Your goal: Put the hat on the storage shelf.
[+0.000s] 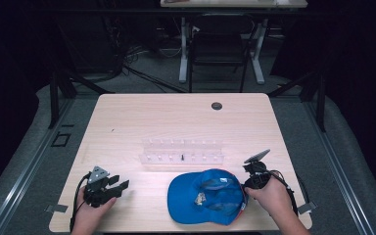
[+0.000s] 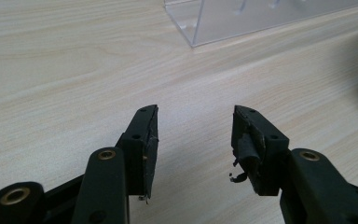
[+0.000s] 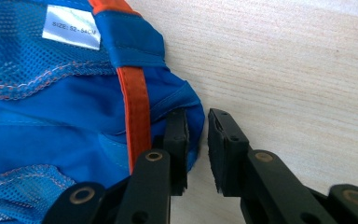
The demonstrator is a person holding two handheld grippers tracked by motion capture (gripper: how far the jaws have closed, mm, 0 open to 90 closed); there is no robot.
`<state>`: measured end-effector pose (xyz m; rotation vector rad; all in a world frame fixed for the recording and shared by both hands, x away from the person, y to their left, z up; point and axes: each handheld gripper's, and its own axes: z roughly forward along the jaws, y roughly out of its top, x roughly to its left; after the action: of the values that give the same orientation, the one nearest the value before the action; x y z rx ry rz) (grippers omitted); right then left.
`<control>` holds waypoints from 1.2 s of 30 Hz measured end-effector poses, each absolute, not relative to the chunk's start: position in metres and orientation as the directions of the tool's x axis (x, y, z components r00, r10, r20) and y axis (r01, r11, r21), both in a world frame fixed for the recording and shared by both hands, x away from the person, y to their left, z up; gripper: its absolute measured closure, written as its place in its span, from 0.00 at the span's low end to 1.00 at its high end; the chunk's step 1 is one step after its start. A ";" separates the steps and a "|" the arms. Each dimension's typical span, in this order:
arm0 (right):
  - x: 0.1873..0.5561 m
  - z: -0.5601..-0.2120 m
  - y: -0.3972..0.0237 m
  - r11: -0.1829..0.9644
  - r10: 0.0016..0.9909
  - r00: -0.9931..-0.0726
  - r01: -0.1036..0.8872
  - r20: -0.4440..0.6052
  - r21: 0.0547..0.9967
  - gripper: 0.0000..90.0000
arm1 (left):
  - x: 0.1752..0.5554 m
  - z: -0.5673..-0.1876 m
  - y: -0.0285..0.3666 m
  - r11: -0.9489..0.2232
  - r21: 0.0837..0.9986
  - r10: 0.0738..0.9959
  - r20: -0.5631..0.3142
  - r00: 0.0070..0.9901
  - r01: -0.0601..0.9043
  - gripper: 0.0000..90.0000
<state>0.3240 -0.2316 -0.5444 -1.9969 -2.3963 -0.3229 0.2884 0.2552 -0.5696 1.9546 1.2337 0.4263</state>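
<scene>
So the bright blue mesh cap with orange trim point(image 1: 206, 197) lies upside down at the near edge of the light wood counter point(image 1: 176, 117), right claw point(image 3: 196, 140) pinching its rim, left claw point(image 2: 195, 140) spread apart over bare wood, clear acrylic rack point(image 1: 182, 152) just behind.

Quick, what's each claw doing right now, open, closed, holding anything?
Left claw: open, empty, over bare table.
Right claw: nearly closed around the blue cap's edge.

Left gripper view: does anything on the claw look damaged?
Yes. The black pad lining on the left claw's right-hand finger is torn and peeling, with a loose curl hanging at its lower edge. The other finger's pad looks mostly intact.
</scene>
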 end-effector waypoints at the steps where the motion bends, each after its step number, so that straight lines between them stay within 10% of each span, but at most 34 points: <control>1: 0.325 -0.543 -0.229 0.185 0.974 -0.200 0.973 0.108 0.137 0.87 | 0.288 -0.570 0.255 -0.236 0.754 0.872 -0.114 0.475 0.613 0.57; 36: 0.320 -0.489 -0.242 0.194 0.964 -0.222 0.964 0.145 0.181 1.00 | 0.289 -0.572 0.255 -0.231 0.755 0.877 -0.113 0.468 0.614 0.58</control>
<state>0.3202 -0.2424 -0.4888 -1.9606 -2.4287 -0.3665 0.2890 0.2551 -0.5718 1.9511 1.2406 0.4346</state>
